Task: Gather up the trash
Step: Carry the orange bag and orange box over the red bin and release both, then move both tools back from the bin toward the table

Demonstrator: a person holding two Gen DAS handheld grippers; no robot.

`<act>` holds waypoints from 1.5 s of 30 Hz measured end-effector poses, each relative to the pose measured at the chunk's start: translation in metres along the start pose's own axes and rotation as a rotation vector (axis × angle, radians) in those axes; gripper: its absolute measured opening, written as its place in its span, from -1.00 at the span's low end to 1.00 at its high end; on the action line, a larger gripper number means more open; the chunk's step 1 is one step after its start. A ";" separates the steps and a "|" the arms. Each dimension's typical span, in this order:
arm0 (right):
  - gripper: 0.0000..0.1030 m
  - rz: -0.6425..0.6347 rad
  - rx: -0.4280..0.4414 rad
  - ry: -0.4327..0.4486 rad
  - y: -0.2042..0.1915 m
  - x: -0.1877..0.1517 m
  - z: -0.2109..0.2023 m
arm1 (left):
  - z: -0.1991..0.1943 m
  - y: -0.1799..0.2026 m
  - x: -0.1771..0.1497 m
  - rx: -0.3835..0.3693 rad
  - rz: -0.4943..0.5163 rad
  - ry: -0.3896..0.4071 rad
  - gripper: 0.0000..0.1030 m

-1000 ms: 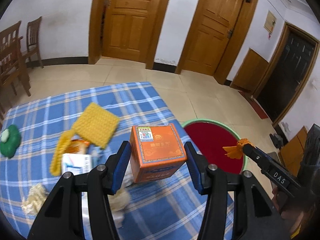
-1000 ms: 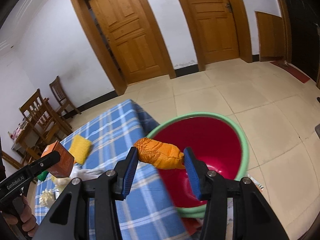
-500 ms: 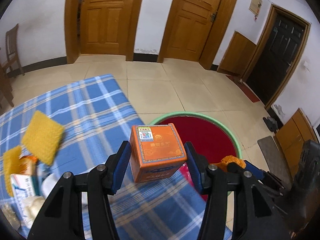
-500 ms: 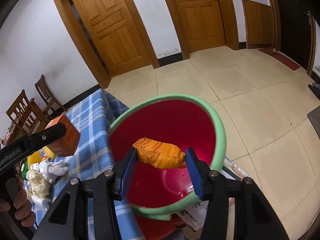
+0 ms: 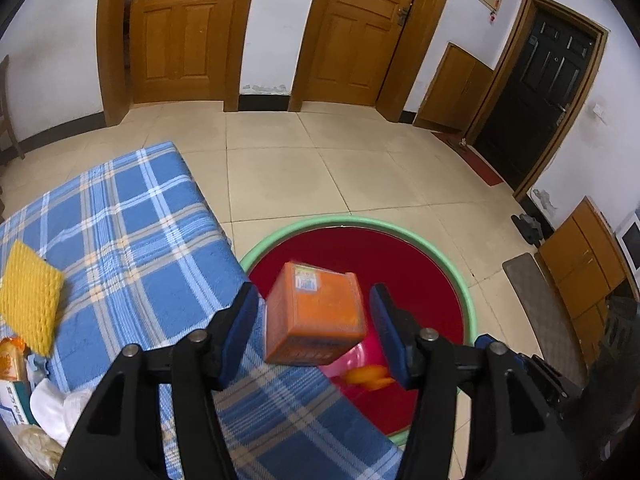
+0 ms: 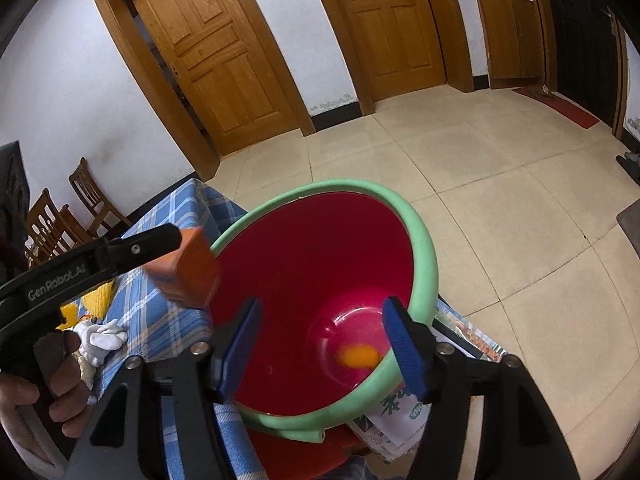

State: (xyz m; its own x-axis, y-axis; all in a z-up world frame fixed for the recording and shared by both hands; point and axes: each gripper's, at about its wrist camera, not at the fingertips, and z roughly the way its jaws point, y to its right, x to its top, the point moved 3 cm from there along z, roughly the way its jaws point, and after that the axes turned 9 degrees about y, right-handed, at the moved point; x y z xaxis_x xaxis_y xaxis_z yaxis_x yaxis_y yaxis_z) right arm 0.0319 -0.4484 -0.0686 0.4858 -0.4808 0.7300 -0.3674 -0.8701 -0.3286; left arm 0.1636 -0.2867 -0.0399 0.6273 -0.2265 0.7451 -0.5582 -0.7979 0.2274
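Blue pads [image 5: 244, 322] of my left tool [image 5: 314, 326] stand apart, and the orange box [image 5: 314, 314] sits tilted and blurred between them, seemingly touching neither, above the edge where the plaid-covered bench [image 5: 132, 240] meets the red bin [image 5: 466, 304]. My right tool [image 6: 322, 344] is spread wide with nothing between its pads, poised over the bin's mouth. Down at the bin's bottom I see the orange wrapper [image 6: 358, 356], blurred. On the bench to the left lie a yellow sponge [image 5: 28, 304] and white crumpled paper [image 5: 54, 402]. Beyond, tiled floor [image 5: 304, 168] runs to two wooden doors [image 5: 176, 28].
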 end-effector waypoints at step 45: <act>0.41 -0.112 0.171 -0.023 -0.096 -0.008 -0.038 | -0.161 -0.111 -0.044 0.271 -0.200 0.076 0.27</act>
State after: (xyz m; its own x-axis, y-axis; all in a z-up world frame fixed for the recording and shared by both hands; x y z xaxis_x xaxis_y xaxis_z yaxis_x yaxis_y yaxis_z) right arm 0.0331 -0.3568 -0.0198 0.5349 -0.3802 0.7545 -0.1705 -0.9232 -0.3443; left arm 0.1112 -0.0983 0.0031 0.6616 -0.0165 0.7496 -0.2572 -0.9441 0.2062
